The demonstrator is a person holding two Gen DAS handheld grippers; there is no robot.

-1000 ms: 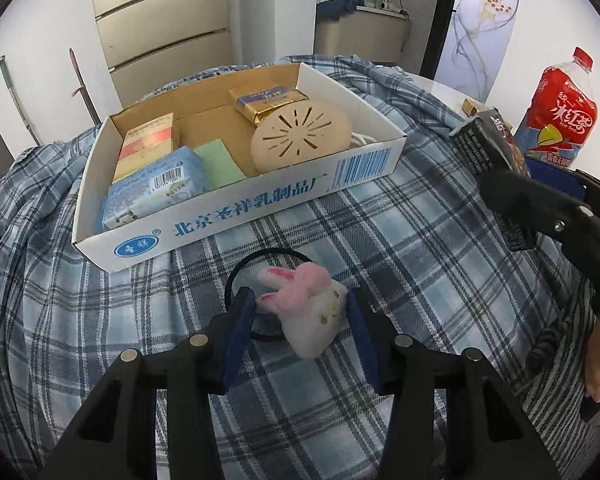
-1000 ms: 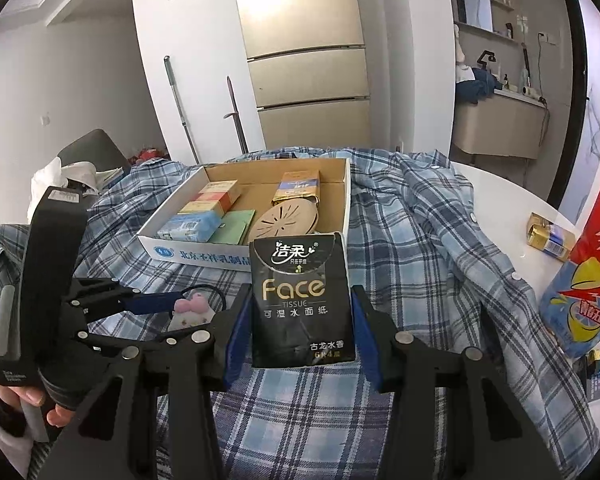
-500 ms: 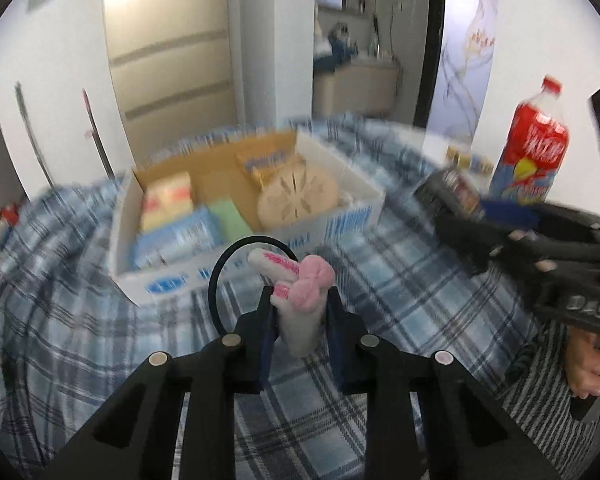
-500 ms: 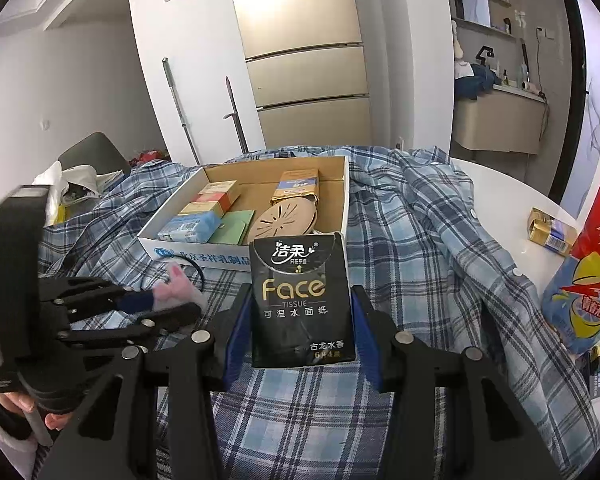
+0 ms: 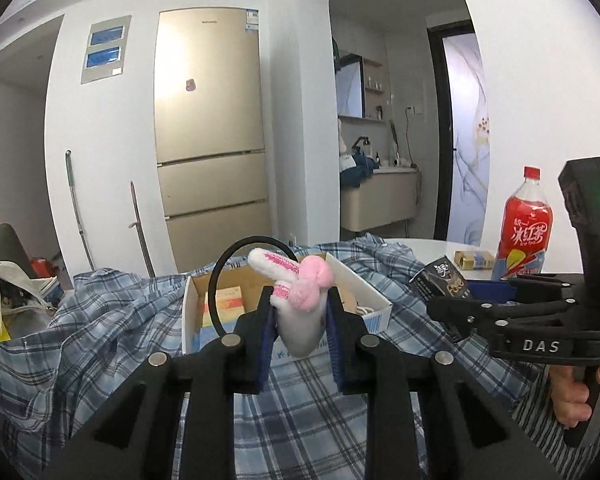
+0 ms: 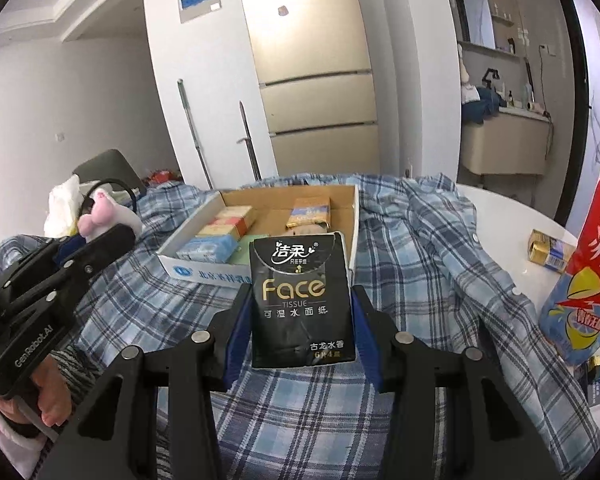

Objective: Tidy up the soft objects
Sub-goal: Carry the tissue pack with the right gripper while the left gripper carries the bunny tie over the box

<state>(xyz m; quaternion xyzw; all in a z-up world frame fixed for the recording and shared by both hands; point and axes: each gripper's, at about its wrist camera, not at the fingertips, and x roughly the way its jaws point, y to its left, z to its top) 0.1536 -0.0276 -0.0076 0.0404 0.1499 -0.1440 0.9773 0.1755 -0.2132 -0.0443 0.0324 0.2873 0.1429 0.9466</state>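
My left gripper [image 5: 300,312] is shut on a small pink-and-white plush bunny [image 5: 300,300] with a black elastic loop [image 5: 228,264], held in the air above the plaid cloth, in front of the cardboard box [image 5: 374,304]. In the right wrist view the same bunny [image 6: 104,216] sits at the left, raised off the cloth. My right gripper [image 6: 302,312] is shut on a black tissue pack [image 6: 300,300], held upright just before the box [image 6: 352,220]. The box holds several small packs and a round beige disc, partly hidden behind the tissue pack.
A blue plaid shirt [image 6: 440,264] covers the white table [image 6: 512,216]. A red iced-tea bottle [image 5: 524,232] stands at the right with a small gold pack [image 6: 548,248] near it. A chair with a white bag [image 6: 66,204] stands at the left. A fridge [image 5: 212,152] rises behind.
The left gripper closed on the plush bunny and lifted it off the cloth, tilting up toward level. The right gripper kept still with the tissue pack.
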